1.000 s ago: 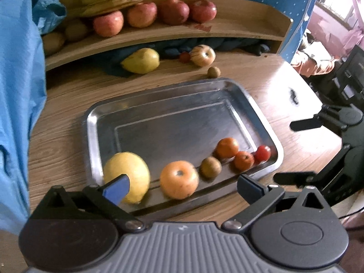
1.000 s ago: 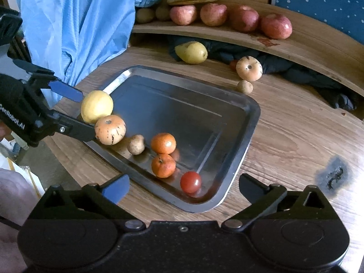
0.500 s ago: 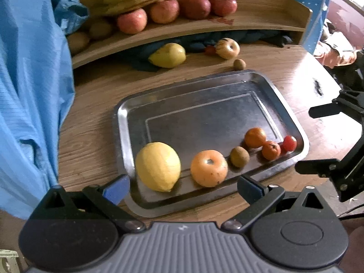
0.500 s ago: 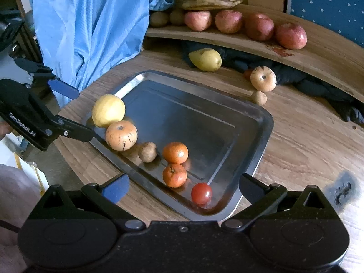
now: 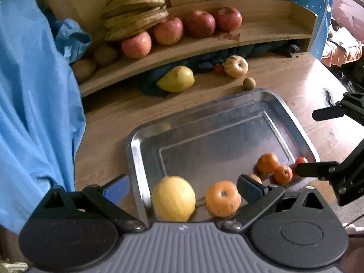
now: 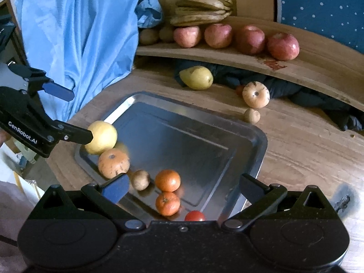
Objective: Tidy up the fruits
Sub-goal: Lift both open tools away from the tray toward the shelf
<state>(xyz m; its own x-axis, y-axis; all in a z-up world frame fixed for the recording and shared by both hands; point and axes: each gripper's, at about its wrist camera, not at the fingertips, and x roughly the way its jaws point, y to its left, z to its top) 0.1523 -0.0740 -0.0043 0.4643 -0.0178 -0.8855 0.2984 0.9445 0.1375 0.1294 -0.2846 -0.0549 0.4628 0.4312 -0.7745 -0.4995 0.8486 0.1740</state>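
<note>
A steel tray (image 5: 216,136) (image 6: 182,141) lies on the wooden table. Along its near edge sit a yellow lemon (image 5: 174,199) (image 6: 101,137), an orange persimmon (image 5: 223,199) (image 6: 113,162), a small brown fruit (image 6: 141,179), two oranges (image 5: 267,162) (image 6: 168,180) and a cherry tomato (image 6: 194,216). My left gripper (image 5: 183,187) (image 6: 75,116) is open at the tray's near left corner, gripping nothing; lemon and persimmon show between its fingers. My right gripper (image 6: 183,187) (image 5: 318,141) is open over the tray's tomato end, holding nothing.
Loose on the table behind the tray are a pear (image 5: 176,82), a pale apple (image 5: 236,66), a small brown fruit (image 5: 249,83) and a small tomato (image 5: 218,68). A curved wooden shelf (image 5: 261,38) carries red apples and bananas. Blue cloth (image 5: 34,113) hangs at the left.
Both grippers have shifted relative to the tray and their views have tilted up toward the shelf. Both have stayed open. The fruits in the tray have kept their places.
</note>
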